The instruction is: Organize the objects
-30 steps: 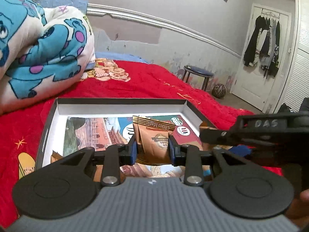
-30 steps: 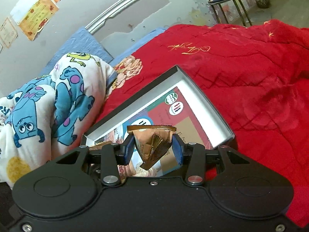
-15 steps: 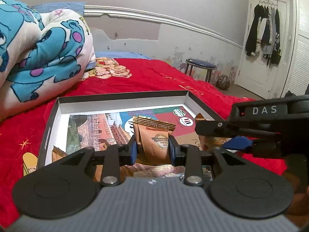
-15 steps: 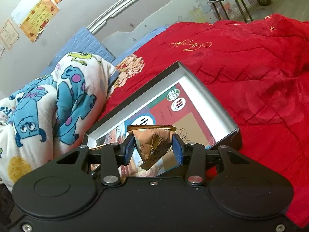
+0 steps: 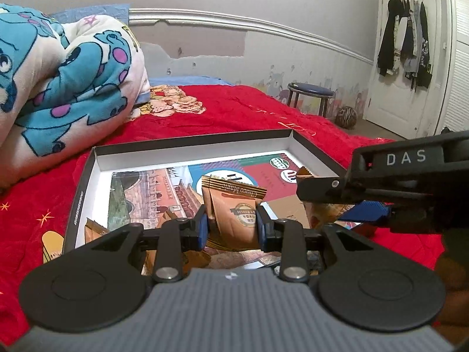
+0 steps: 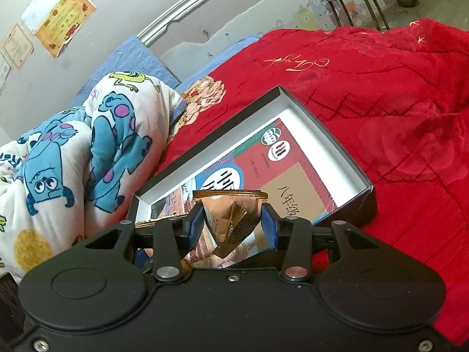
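Above the open box (image 5: pixel 187 158) on the red bed, each tool, left tool (image 5: pixel 231 228) and right tool (image 6: pixel 233 226), grips a brown snack packet upright, right one nearer the box's right wall.

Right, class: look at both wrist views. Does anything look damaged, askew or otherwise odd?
Yes. The snack packet in the right gripper is crumpled and twisted, while the left gripper holds its Choco Magic packet flat. Behind the bed, wall paint has peeled in ragged patches.

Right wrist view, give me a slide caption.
Right tool clamps a brown snack packet above the open box.
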### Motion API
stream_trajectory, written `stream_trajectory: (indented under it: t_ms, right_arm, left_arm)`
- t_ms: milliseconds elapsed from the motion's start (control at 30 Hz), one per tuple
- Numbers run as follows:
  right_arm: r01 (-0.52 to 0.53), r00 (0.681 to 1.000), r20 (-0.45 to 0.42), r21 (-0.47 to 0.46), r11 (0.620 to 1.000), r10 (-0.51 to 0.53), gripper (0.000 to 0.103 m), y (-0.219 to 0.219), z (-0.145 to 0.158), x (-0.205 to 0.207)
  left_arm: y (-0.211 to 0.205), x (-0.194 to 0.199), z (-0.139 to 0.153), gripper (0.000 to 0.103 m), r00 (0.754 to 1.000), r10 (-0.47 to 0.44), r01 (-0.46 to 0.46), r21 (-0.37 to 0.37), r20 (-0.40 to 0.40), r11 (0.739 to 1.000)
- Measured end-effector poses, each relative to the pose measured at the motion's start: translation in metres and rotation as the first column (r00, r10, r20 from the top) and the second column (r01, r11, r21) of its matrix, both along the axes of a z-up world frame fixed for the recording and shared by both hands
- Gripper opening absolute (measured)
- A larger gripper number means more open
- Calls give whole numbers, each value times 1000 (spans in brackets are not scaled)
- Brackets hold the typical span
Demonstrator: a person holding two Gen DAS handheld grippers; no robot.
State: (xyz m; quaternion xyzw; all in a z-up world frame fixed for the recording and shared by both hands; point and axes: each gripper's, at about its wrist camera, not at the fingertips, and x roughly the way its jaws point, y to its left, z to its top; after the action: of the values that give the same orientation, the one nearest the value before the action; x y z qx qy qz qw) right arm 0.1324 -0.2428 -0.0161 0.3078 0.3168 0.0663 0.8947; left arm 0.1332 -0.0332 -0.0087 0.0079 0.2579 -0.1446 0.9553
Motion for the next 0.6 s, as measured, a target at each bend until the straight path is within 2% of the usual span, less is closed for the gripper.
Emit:
stream_trajectory:
  t_ms: [267,600]
  right_arm:
    - [-18,1000,7,-43,999,18,41,8,1,0]
    - [-11,1000,-1,-17,1000,11,41,5,-1,0]
  left_arm:
    - [0,0,0,37,1000,-2,2,14,0,1000]
    - [0,2,-1,37,1000,-7,7,14,-8,1000]
